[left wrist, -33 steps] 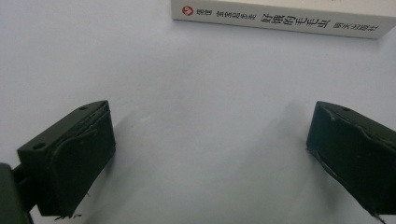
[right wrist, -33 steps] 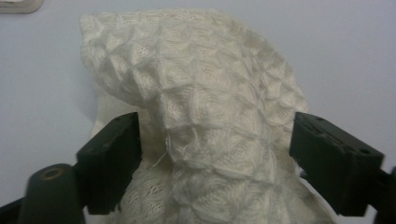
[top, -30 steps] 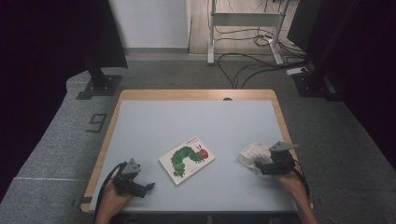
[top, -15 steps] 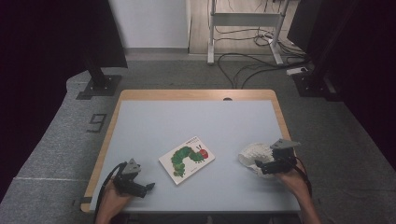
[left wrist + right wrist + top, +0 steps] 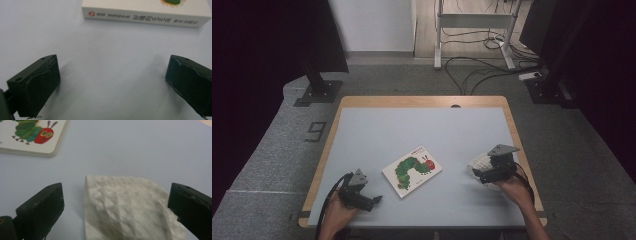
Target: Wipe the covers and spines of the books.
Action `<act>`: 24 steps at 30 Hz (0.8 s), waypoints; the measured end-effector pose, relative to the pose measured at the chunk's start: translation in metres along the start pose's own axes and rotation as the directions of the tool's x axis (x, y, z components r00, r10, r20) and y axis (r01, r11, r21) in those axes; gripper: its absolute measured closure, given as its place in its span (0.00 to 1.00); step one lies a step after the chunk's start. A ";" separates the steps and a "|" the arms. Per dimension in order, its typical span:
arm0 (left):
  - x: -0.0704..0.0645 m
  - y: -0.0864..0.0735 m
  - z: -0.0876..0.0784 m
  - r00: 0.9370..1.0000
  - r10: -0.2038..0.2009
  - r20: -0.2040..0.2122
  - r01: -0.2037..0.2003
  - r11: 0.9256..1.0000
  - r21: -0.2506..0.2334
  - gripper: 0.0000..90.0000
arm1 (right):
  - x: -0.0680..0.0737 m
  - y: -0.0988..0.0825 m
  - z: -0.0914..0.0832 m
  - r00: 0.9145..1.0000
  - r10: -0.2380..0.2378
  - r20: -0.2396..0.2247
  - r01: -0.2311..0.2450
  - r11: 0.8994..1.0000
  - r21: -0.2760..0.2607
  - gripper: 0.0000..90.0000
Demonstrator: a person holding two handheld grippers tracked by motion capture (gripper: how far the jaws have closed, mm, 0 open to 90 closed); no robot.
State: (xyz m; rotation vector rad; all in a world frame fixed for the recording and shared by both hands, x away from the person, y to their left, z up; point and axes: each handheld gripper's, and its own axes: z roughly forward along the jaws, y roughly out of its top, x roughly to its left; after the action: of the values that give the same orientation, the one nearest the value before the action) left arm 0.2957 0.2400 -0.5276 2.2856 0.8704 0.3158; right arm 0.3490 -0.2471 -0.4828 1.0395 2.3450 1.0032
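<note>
A: Where is the cloth [image 5: 127,207] right now?

B: It lies on the table [image 5: 422,130] near the right edge, close to the near side. It is white and bumpy, folded into a rough pad. In the right gripper view it sits between the two black jaws, and neither jaw touches it.

A: So the right tongs [image 5: 479,175] are not gripping it?

B: No. Their jaws have just been opening and now stand wide, one on each side of the cloth with table showing between each jaw and the cloth. In the high view the tongs hang just over the cloth's near side, with the hand [image 5: 512,187] behind them.

A: And the left tongs [image 5: 374,201]?

B: They sit at the near left of the table, pointing right toward the book [image 5: 412,170]. In the left gripper view the jaws are spread wide with nothing but bare table between them. The book's spine [image 5: 146,18] runs across the top of that view, a little way past the jaws and apart from them.

A: Describe the book.

B: It is a white board book with a green caterpillar and a red head on the cover. It lies flat, turned at an angle, in the near middle of the table, between the two tongs. It is well apart from the cloth; in the right gripper view its corner [image 5: 53,151] shows at the far left, beyond the cloth.
</note>
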 end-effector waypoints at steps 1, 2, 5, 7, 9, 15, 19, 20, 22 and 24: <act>-0.001 0.002 0.002 1.000 0.006 0.001 -0.006 1.000 0.003 0.00 | 0.002 0.003 0.002 1.000 -0.006 -0.003 0.006 1.000 -0.003 0.00; -0.002 0.004 0.004 1.000 0.011 0.003 -0.011 1.000 0.002 0.00 | 0.004 0.005 0.003 1.000 -0.009 -0.008 0.009 1.000 -0.005 0.00; -0.006 0.008 0.008 1.000 0.016 0.010 -0.016 1.000 0.001 0.00 | 0.010 0.013 0.009 0.999 -0.017 -0.032 0.017 1.000 -0.008 0.00; -0.008 0.010 0.010 1.000 0.021 0.014 -0.021 1.000 -0.001 0.00 | 0.015 0.017 0.013 0.999 -0.028 -0.044 0.028 1.000 -0.008 0.00; -0.008 0.012 0.011 1.000 0.024 0.017 -0.024 1.000 0.003 0.00 | 0.019 0.022 0.017 0.998 -0.036 -0.059 0.035 0.999 -0.008 0.01; -0.012 0.019 0.018 0.999 0.042 0.031 -0.042 0.999 0.003 0.00 | 0.035 0.036 0.031 0.993 -0.070 -0.099 0.070 0.998 -0.001 0.02; -0.016 0.024 0.022 0.997 0.058 0.043 -0.059 0.998 0.003 0.00 | 0.046 0.043 0.043 0.988 -0.083 -0.130 0.084 0.996 0.006 0.03; -0.017 0.025 0.023 0.997 0.060 0.046 -0.060 0.998 0.002 0.00 | 0.048 0.044 0.046 0.987 -0.088 -0.136 0.090 0.996 0.010 0.03; -0.019 0.028 0.025 0.997 0.064 0.050 -0.065 0.998 0.003 0.00 | 0.052 0.047 0.053 0.984 -0.093 -0.150 0.096 0.995 0.015 0.03; -0.020 0.030 0.027 0.996 0.073 0.055 -0.074 0.997 0.005 0.00 | 0.056 0.049 0.060 0.982 -0.099 -0.161 0.104 0.994 0.021 0.03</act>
State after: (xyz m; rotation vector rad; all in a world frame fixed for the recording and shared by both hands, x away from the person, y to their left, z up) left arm 0.3074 0.1959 -0.5281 2.3256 0.7623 0.2818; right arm 0.3709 -0.1545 -0.4898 0.8688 2.5205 1.0520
